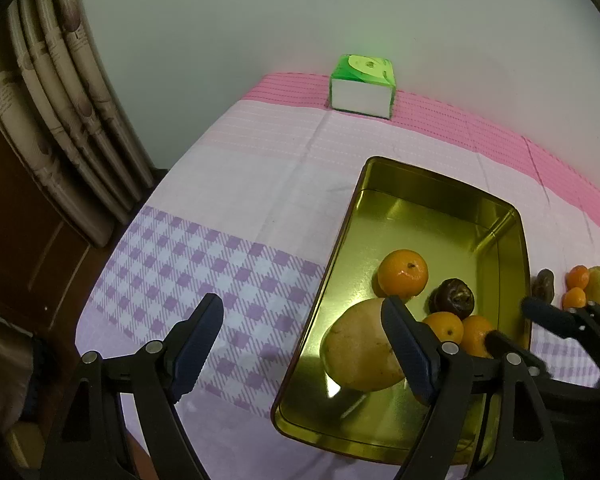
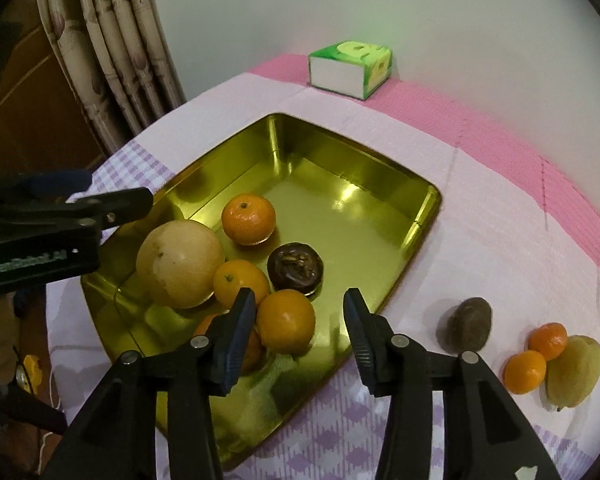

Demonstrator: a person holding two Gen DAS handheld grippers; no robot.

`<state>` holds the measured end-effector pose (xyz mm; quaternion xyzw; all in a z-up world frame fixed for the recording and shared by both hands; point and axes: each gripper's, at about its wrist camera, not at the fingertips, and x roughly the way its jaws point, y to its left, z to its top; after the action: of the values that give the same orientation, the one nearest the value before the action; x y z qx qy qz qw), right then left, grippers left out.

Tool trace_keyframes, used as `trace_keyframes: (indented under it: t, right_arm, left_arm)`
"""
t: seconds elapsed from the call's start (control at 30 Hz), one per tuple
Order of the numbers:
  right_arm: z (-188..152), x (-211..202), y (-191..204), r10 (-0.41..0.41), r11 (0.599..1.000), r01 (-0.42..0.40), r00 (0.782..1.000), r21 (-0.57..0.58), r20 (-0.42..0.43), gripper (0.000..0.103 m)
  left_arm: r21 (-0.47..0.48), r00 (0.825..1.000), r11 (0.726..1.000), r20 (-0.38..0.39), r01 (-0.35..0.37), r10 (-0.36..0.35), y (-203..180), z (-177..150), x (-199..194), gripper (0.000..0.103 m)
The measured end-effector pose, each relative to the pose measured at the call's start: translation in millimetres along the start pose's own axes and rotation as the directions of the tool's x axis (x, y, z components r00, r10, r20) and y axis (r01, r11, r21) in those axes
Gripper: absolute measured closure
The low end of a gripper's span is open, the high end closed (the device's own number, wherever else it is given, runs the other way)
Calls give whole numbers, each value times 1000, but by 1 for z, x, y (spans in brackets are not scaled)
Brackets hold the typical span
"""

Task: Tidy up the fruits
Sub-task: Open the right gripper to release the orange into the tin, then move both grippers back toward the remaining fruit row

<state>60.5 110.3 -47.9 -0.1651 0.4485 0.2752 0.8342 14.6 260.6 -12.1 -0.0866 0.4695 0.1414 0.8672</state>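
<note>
A gold metal tray [image 1: 340, 248] [image 2: 400, 184] lies on the pink and purple cloth. In it sit a large yellow fruit [image 1: 360, 348] [image 2: 180, 264], a mandarin [image 1: 403, 273] [image 2: 249, 219], a dark brown fruit [image 1: 452, 296] [image 2: 296, 268] and several oranges. My right gripper [image 2: 299, 304] [image 1: 548, 320] stands open over the tray's near end. One orange [image 2: 286, 322] rests between its fingers, and the right pad is clear of it. My left gripper [image 1: 302, 308] [image 2: 60, 216] hangs open at the tray's left rim with nothing in it.
Right of the tray on the cloth lie a dark fruit [image 2: 464, 324], two mandarins [image 2: 548, 340] and a yellow-green pear [image 2: 576, 372]. A green tissue box [image 1: 362, 88] [image 2: 350, 70] stands at the far edge by the wall. A curtain [image 1: 60, 120] hangs on the left.
</note>
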Motion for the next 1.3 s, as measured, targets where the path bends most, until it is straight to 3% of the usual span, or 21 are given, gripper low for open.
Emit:
trace_keyframes:
  t: [0.2,0.37,0.53,0.63,0.83,1.0,1.17,1.3]
  right_arm:
    - [-15,-28,-23,0,999,-3,999,54,53,52]
    - [-43,-43,-61,-73,989,68,997,130,39,48]
    - [-83,-54,-116,-146,958,143,989,250,-6,47]
    - [-107,-65,-149,-204,923,201,979,328,-27,36]
    - [-143,-91,-197,-276,858,271,960,435,-53,28]
    - [-159,-111,-217,-312,837,307,948,452,-67,14]
    - [-174,-122,-240,-341,794,319,939,518,-56,13]
    - [-182,-117,-256,-368,764,367,923,530,-109,10]
  left_arm:
    - [13,1000,1000,4,-5,5,-4,-1,-1,22]
    - [40,1000,999,16,-11,10,-13,-3,-4,22]
    - [82,999,997,42,0,-3,-30,-4,-11,22]
    - [110,999,994,31,26,-30,-46,-4,-16,22]
    - [194,992,974,1,121,-124,-100,2,-28,22]
    - [279,974,933,-42,227,-224,-164,8,-41,22]
    - [312,952,899,-95,307,-292,-223,11,-43,22]
    - [309,936,884,-143,352,-322,-256,11,-40,22]
